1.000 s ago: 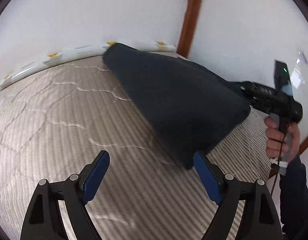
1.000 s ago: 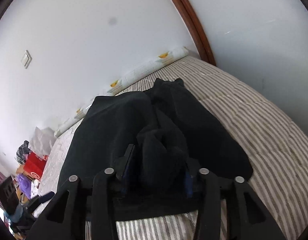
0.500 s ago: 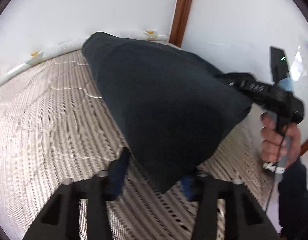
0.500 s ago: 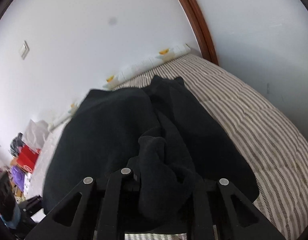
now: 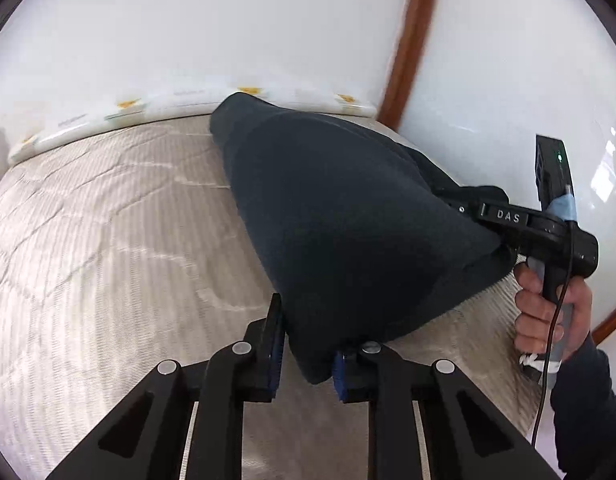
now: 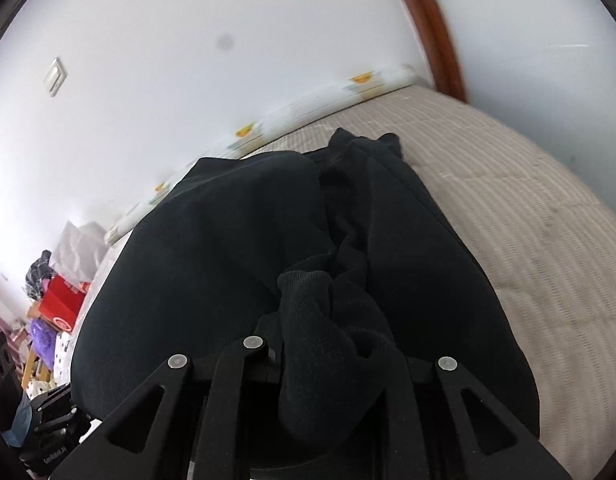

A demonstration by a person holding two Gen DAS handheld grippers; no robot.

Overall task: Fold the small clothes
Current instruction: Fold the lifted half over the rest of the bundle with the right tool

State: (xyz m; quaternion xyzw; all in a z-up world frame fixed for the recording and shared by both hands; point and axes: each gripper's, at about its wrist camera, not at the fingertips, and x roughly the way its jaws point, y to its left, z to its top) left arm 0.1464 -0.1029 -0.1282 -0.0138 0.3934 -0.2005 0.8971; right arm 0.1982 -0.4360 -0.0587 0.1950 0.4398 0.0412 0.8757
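Reading "DAS" on my right gripper [image 5: 488,216] from the left wrist view; its fingers are clenched on one dark garment [image 5: 348,220], lifted off the striped bed [image 5: 107,260]. My left gripper [image 5: 305,354] pinches the garment's near corner. Only the right wrist view shows a wall switch [image 6: 55,76] and a red box [image 6: 61,306].

A striped beige mattress [image 5: 107,240] filled the lower frame, a white bolster with yellow prints [image 5: 179,100] along its far edge. A brown wooden frame [image 5: 408,40] rose upper right. A wall switch [image 6: 55,76] sat upper left; a red box [image 6: 61,306] lay at the left edge.
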